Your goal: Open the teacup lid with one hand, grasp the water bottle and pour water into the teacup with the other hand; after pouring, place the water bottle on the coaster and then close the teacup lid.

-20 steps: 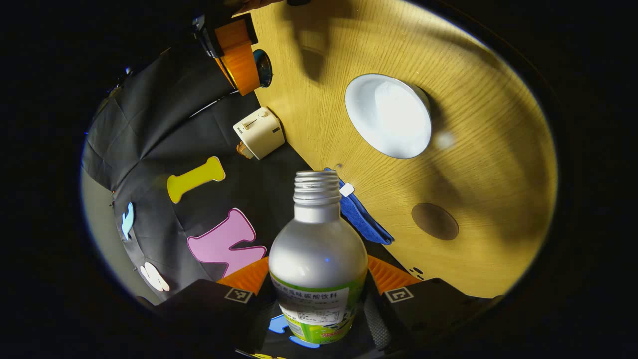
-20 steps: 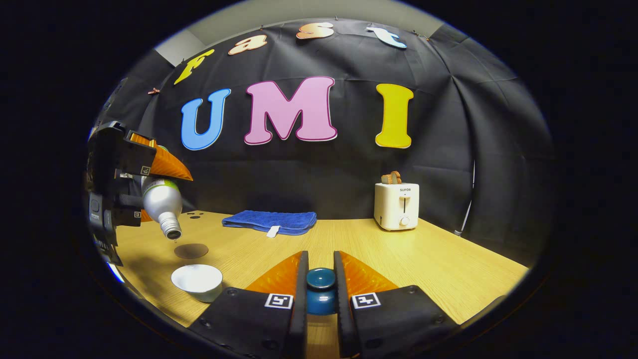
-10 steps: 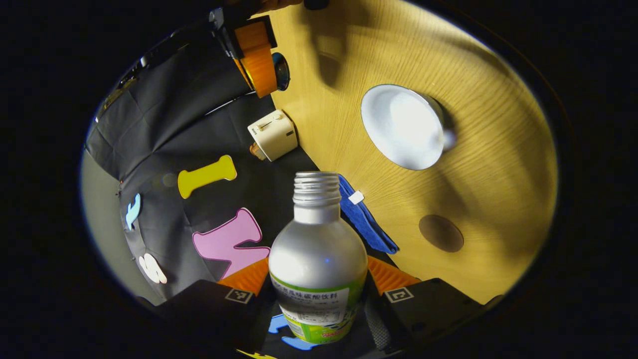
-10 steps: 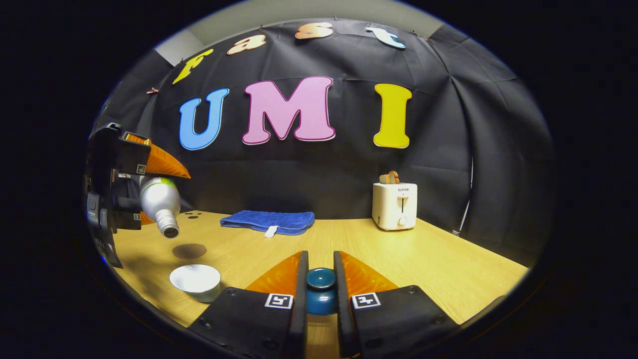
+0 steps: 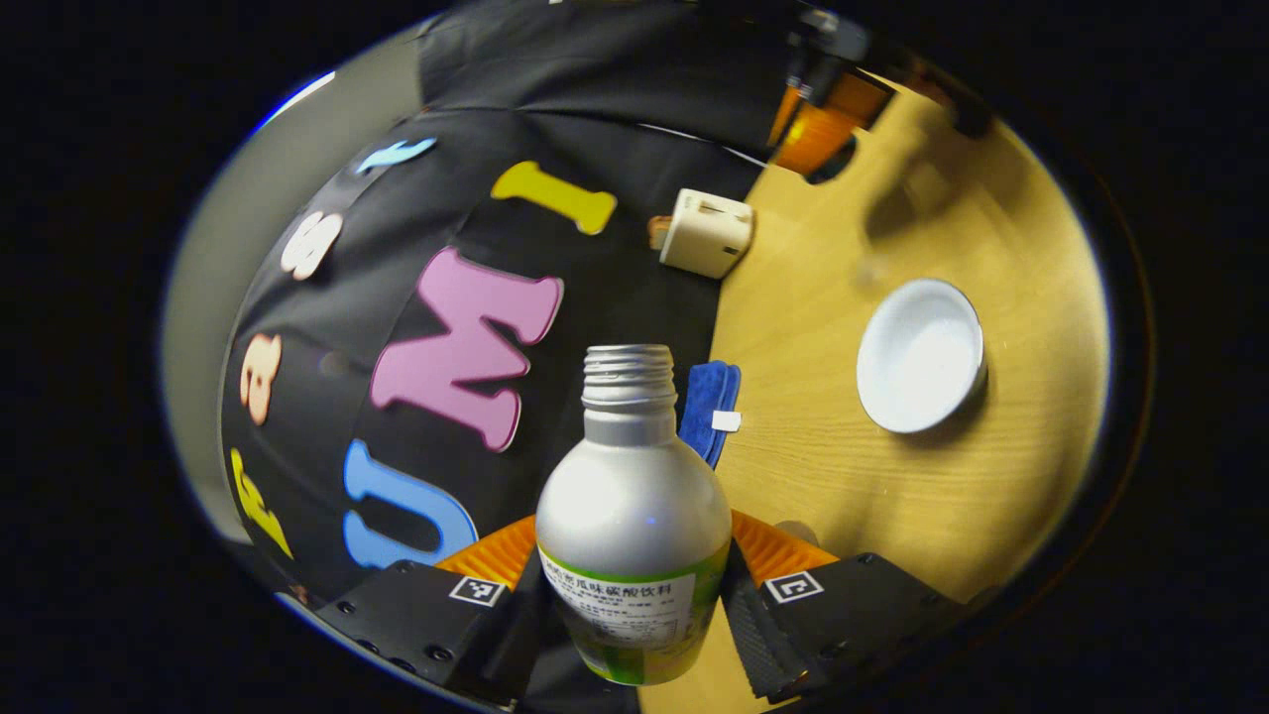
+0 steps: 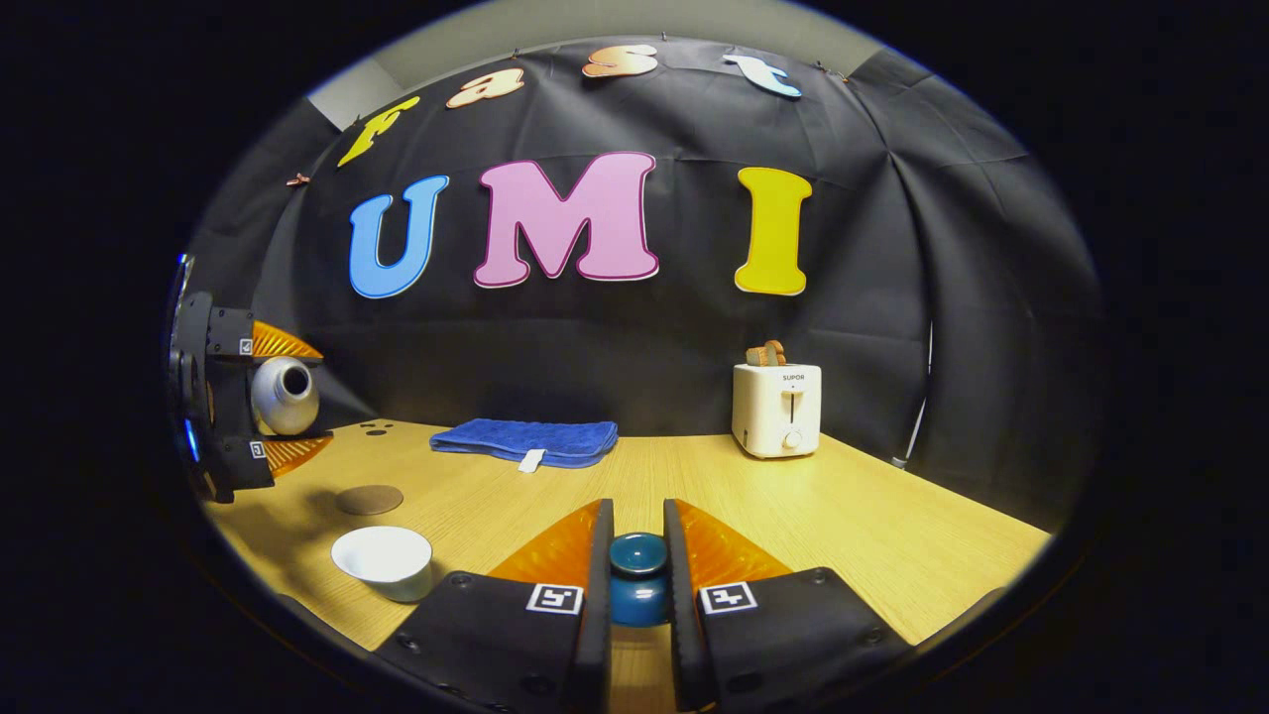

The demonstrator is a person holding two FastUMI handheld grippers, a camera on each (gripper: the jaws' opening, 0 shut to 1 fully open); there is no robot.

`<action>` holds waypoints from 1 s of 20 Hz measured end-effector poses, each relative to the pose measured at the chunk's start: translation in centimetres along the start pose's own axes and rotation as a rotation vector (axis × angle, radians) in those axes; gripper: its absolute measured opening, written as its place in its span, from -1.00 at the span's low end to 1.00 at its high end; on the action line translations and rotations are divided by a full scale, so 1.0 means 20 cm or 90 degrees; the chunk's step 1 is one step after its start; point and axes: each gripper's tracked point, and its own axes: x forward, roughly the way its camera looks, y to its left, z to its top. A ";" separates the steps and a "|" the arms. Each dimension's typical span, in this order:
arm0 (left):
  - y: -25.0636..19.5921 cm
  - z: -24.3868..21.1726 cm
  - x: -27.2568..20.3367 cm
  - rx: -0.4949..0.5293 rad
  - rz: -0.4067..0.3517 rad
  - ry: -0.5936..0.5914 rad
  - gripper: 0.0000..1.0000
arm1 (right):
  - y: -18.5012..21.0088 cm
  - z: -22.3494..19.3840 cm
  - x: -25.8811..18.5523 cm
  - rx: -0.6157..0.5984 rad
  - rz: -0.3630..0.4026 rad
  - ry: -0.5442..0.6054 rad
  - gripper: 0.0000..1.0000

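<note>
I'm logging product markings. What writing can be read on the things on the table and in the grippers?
Bottle: a printed label with lines of characters, too small and blurred to read.
Toaster: one short word high on its front, too small to be sure of.
Cloth: a white tag at its edge; I cannot tell if it has writing on it.

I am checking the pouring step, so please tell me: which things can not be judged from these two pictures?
- Water level in the teacup: both views show a pale inside, too glary to tell.
- Rest of the teacup lid, right gripper view: the fingers cover its sides.
- Bottom of the water bottle, left gripper view: cut by the edge.
- Coaster: too small to tell its material.
</note>
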 end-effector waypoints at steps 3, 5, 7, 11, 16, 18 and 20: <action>0.08 -0.11 -0.07 -0.270 0.047 0.011 0.60 | 0.00 0.00 0.00 0.000 0.000 0.000 -0.44; 0.13 -0.20 -0.08 -0.449 0.072 0.020 0.59 | 0.00 0.00 0.00 0.000 0.000 0.000 -0.44; 0.15 -0.34 -0.09 -0.572 0.098 0.024 0.59 | 0.00 0.00 0.00 0.000 0.000 0.000 -0.44; 0.02 -0.54 -0.08 -0.697 0.092 0.048 0.59 | 0.00 0.00 0.00 0.000 0.000 0.000 -0.44; -0.03 -0.60 -0.09 -0.728 0.074 0.054 0.61 | -0.03 0.00 0.01 -0.001 -0.021 -0.001 -0.43; -0.03 -0.59 -0.10 -0.728 0.062 0.047 0.63 | -0.02 0.00 0.00 -0.001 -0.025 -0.001 -0.43; -0.04 -0.58 -0.11 -0.732 0.058 0.041 0.64 | -0.03 0.00 0.00 -0.001 -0.029 -0.001 -0.44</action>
